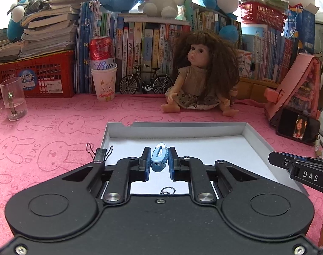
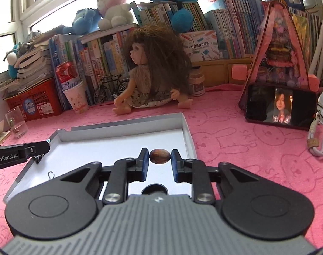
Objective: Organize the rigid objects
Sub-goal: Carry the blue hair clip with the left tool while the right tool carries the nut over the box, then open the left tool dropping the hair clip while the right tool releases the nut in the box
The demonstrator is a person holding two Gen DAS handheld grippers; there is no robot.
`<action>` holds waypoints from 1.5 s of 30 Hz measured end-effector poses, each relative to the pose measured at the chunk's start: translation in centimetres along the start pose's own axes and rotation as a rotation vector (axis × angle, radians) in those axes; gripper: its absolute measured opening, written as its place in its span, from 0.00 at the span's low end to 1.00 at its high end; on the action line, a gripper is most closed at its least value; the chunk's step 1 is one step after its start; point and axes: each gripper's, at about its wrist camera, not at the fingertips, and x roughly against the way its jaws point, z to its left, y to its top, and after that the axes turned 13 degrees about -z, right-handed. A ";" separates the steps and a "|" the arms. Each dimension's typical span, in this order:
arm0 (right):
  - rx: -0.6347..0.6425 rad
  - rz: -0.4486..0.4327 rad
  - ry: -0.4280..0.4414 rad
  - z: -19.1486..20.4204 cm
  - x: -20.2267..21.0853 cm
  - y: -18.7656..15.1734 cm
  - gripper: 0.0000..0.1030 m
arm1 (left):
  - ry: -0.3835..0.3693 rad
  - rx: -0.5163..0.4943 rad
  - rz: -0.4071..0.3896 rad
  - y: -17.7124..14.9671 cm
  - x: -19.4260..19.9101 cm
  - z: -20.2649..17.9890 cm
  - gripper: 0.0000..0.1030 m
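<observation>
My left hand-held gripper (image 1: 159,159) is closed on a small light-blue clip (image 1: 160,156), pinched by its flat sides so that it stands on edge and cannot turn between the pads. My right hand-held gripper (image 2: 160,156) is closed on a brown walnut-like nut (image 2: 159,156), held by its two ends — I judge this the safest way for a round, hard thing that could slip out.

Both things hang over the shallow white box (image 1: 257,146), which lies on the pink surface (image 1: 55,131) in front of me. I think the box is the place for collecting, because small things are already there: a black binder clip (image 1: 100,154) sits on its left rim, a wire paper clip (image 1: 167,190) lies inside on the floor near me, and in the right view a dark round thing (image 2: 154,189) shows just under the fingers; what it is I cannot tell. So I judge that putting down is the step in hand.

Some writing can be read. My right tool carries "DAS", my left one "GenRobot.AI". The pink cloth has rabbits and the word "SKIP". Behind, a red can (image 1: 102,52) with "Bud" stands in a paper cup (image 1: 104,82) with a cat drawing — next to a toy bicycle (image 1: 146,80) and a doll (image 1: 200,72). The book spines are too small for me to read.
</observation>
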 end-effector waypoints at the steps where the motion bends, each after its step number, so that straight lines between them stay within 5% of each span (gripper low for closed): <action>1: -0.009 0.007 0.001 -0.1 -0.3 -0.1 0.26 | 0.003 -0.004 0.006 -0.2 -0.4 -0.1 0.16; 39: 0.025 0.085 -0.025 0.5 -2.8 -1.5 0.30 | 0.020 -0.054 0.093 -2.5 -3.5 -1.3 0.17; 41: 0.023 0.083 -0.025 0.5 -2.9 -1.5 0.31 | 0.015 -0.053 0.092 -2.5 -3.4 -1.3 0.20; 43: 0.019 0.080 -0.024 0.5 -2.8 -1.5 0.36 | 0.014 -0.051 0.085 -2.5 -3.2 -1.4 0.33; 45: 0.019 0.076 -0.020 0.5 -2.6 -1.4 0.48 | 0.011 -0.048 0.076 -2.4 -3.0 -1.4 0.40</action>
